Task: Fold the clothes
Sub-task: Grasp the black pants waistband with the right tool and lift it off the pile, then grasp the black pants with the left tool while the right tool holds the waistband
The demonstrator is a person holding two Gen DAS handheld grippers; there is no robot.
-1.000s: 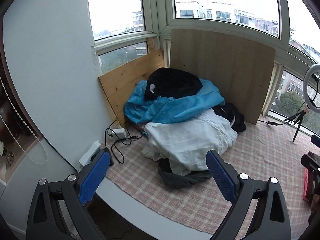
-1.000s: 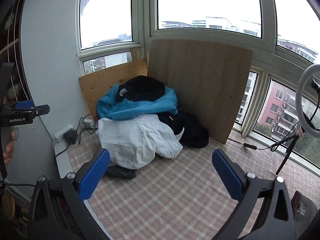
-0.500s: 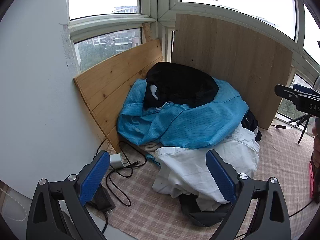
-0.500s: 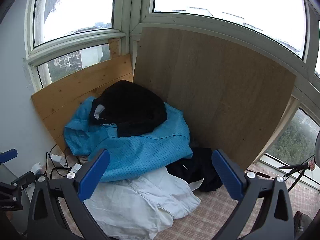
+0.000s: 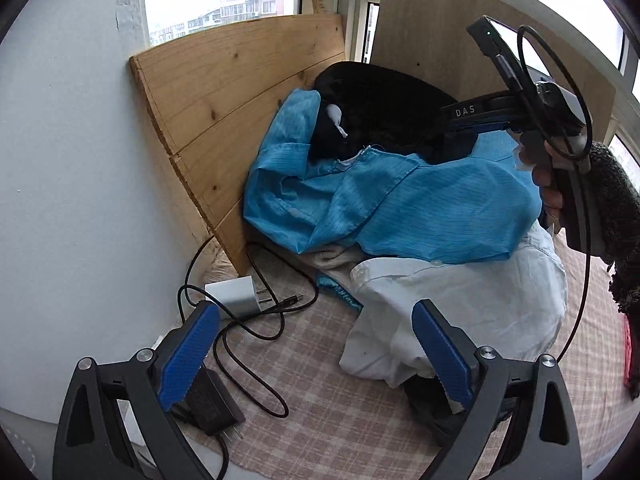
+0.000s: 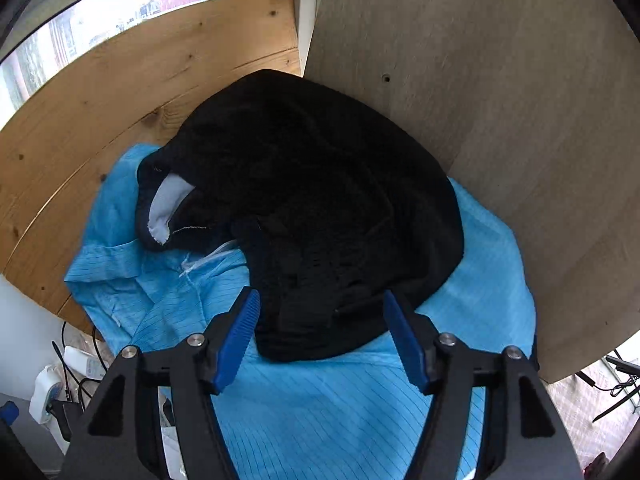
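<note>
A pile of clothes lies in the corner on a checked mat (image 5: 320, 400). On top is a black garment (image 6: 320, 200) (image 5: 384, 112), with a blue striped garment (image 6: 340, 408) (image 5: 420, 208) under it and a white shirt (image 5: 472, 300) lower down. My right gripper (image 6: 322, 332) is open, its jaws partly narrowed, and the black garment's near edge lies between the blue pads (image 6: 240, 336). In the left wrist view it reaches over the pile, held by a hand (image 5: 548, 192). My left gripper (image 5: 316, 354) is open and empty, low over the mat near the white shirt.
Wooden boards (image 5: 240, 92) (image 6: 500, 120) lean against the windows behind the pile. A white charger (image 5: 236, 296), black cables (image 5: 256, 332) and a black adapter (image 5: 208, 400) lie on the mat at the left, beside a white wall (image 5: 80, 160).
Both grippers have moved in towards the pile. The right one now hangs right over the black garment, and its jaws stand closer together than before.
</note>
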